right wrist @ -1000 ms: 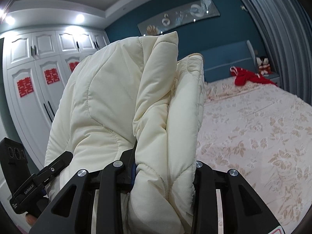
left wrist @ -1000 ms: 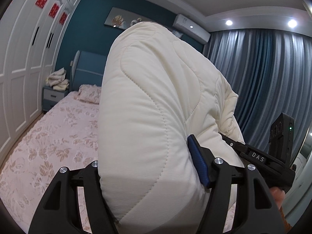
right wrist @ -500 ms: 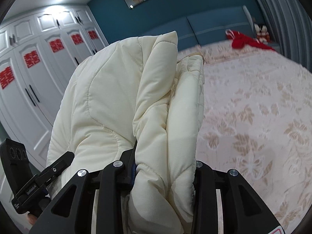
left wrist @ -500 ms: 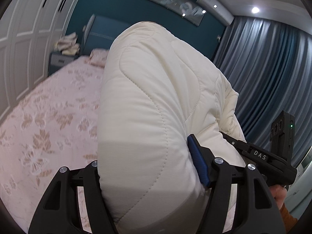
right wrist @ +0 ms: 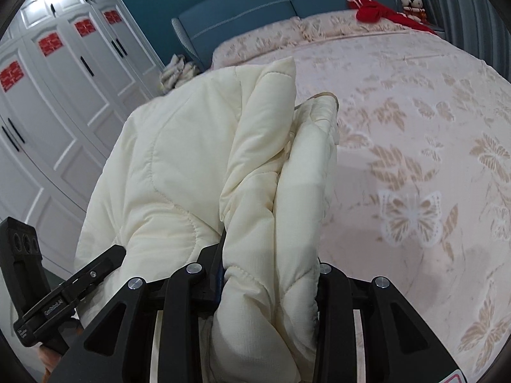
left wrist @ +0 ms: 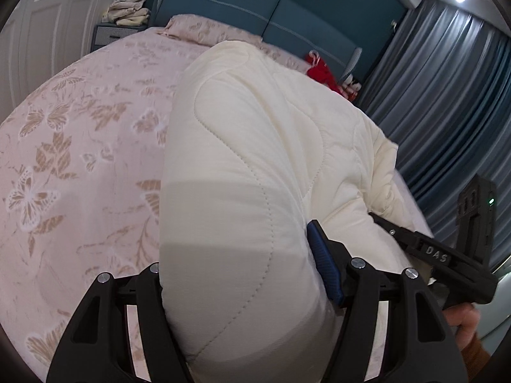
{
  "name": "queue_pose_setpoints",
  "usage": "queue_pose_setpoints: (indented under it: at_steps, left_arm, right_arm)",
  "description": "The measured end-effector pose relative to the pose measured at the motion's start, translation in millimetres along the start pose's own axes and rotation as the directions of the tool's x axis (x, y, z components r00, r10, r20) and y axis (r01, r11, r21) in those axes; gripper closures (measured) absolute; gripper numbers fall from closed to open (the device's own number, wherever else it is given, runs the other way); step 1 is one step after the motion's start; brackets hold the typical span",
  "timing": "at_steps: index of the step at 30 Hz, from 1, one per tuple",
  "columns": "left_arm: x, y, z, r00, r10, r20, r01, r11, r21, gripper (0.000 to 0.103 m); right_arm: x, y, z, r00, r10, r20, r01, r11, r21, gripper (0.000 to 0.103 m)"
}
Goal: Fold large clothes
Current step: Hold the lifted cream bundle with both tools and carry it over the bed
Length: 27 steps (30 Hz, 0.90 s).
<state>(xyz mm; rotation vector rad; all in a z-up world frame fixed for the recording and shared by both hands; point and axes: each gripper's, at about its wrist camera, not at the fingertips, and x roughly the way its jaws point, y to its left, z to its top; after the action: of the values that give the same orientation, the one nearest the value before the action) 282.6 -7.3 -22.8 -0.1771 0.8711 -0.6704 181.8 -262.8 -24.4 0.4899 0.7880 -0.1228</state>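
Left wrist view: the left black two-finger gripper [left wrist: 239, 287] pinches a thick fold of the cream quilted padded garment [left wrist: 255, 166], whose bulk bulges between the blue-padded fingers [left wrist: 324, 265] and rises above the pink butterfly-print bedspread [left wrist: 80, 146]. At the garment's right side the right gripper [left wrist: 380, 221] reaches into the fabric. A red cloth [left wrist: 321, 70] lies near the bed's head edge by the teal padded headboard [left wrist: 287, 19]; grey pleated curtains [left wrist: 447, 95] hang beyond the bed's right edge

Right wrist view: the right gripper [right wrist: 271, 274] clamps several bunched layers of the same garment [right wrist: 191, 159], held above the bed's left side. The left gripper [right wrist: 108, 260] grips it lower left. White panelled wardrobe doors [right wrist: 64, 63] stand behind
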Motion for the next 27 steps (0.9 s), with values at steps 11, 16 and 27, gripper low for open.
queue_pose_setpoints:
  at_steps: [11,16,27]
  left_arm:
    - [43,28,-36,0.992,0.046,-0.113,-0.052,0.998,-0.047,0.04]
    - [49,33,-47,0.992,0.053,-0.111,-0.06,0.997,-0.055,0.036]
    - [54,41,-54,0.984,0.136,-0.119,-0.145,0.987,-0.071,0.016]
  right_arm:
    - [58,-24,-33,0.991,-0.031,-0.128,0.037,0.998,0.044,0.072]
    - [71,-36,-44,0.99,-0.018,-0.14,0.029,0.997,0.076,0.07]
    - [79,-51,-48,0.986,-0.006,-0.168,0.029,0.99,0.135,0.049]
